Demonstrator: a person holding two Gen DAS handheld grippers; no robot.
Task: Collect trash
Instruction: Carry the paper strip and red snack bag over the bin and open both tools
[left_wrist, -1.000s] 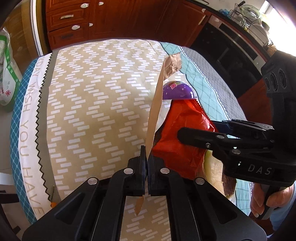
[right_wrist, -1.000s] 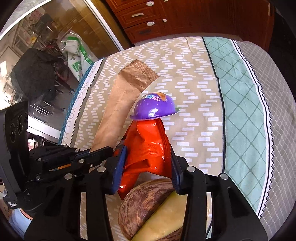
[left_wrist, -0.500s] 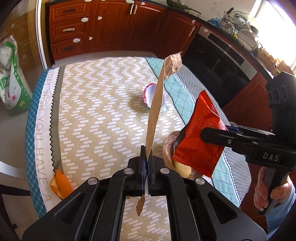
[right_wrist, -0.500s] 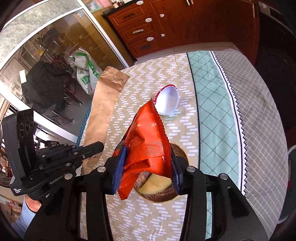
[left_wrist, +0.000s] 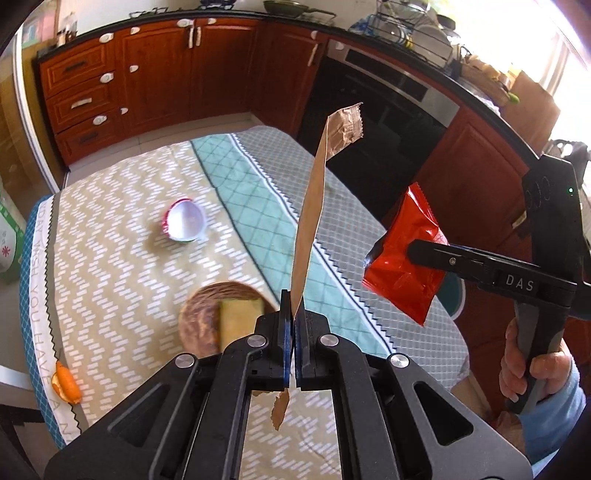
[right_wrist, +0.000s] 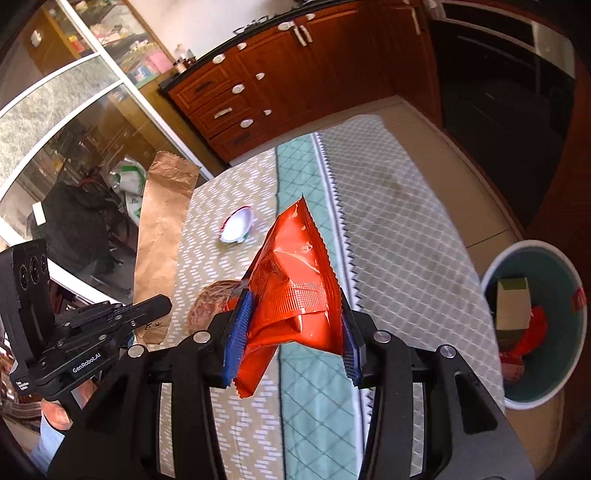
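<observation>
Left gripper (left_wrist: 294, 332) clamps brown paper bag (left_wrist: 312, 210); right gripper (right_wrist: 291, 332) clamps red wrapper (right_wrist: 295, 280).

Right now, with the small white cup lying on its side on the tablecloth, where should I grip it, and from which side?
Probably the thin rim: the cup lies tipped, its open mouth facing the camera. Come from above, one finger inside the mouth, one outside the wall, well clear of the wooden bowl.

Red wrapper (right_wrist: 291, 288), brown bag (left_wrist: 314, 206); aloft
</observation>
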